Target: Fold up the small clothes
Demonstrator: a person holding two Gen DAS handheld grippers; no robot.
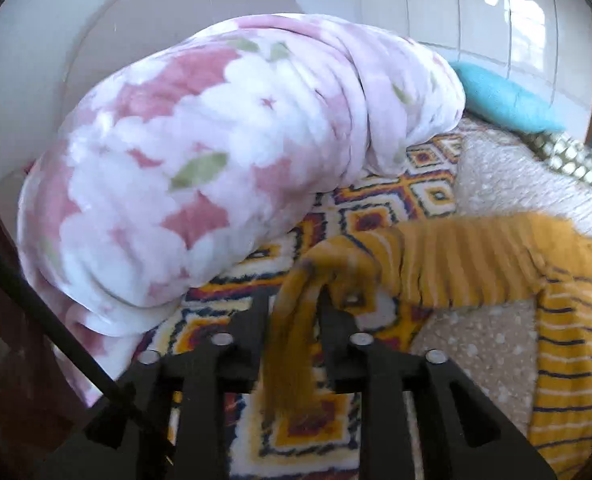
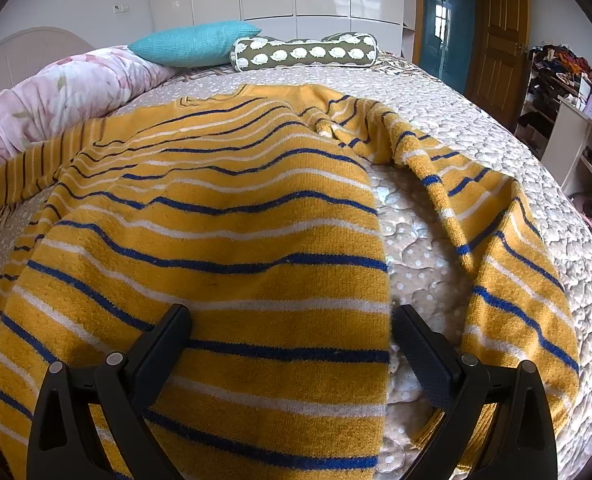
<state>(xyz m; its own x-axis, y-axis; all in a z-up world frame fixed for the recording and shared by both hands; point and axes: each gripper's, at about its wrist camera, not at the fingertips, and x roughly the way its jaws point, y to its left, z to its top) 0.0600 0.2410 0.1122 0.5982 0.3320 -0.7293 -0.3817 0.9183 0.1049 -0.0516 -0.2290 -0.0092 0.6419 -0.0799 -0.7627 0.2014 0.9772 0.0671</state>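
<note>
A yellow sweater [image 2: 224, 216] with blue and white stripes lies spread on the bed's beige quilted cover [image 2: 436, 120]. Its right sleeve [image 2: 448, 184] is folded back over itself. In the left wrist view, my left gripper [image 1: 296, 300] is shut on the cuff end of the other sleeve [image 1: 476, 264]. That sleeve stretches out to the right toward the sweater's body, and the cuff fabric hangs down between the fingers. My right gripper [image 2: 292, 312] is open wide low over the sweater's hem area, with its left finger above the fabric and its right finger over the bare cover.
A bulky pink floral blanket [image 1: 200, 152] is rolled at the bed's left on a colourful patterned throw [image 1: 376, 200]. A teal pillow [image 2: 194, 42] and a patterned bolster [image 2: 304, 54] lie at the head. Cluttered shelves [image 2: 568, 100] and a wooden door [image 2: 500, 32] stand at the right.
</note>
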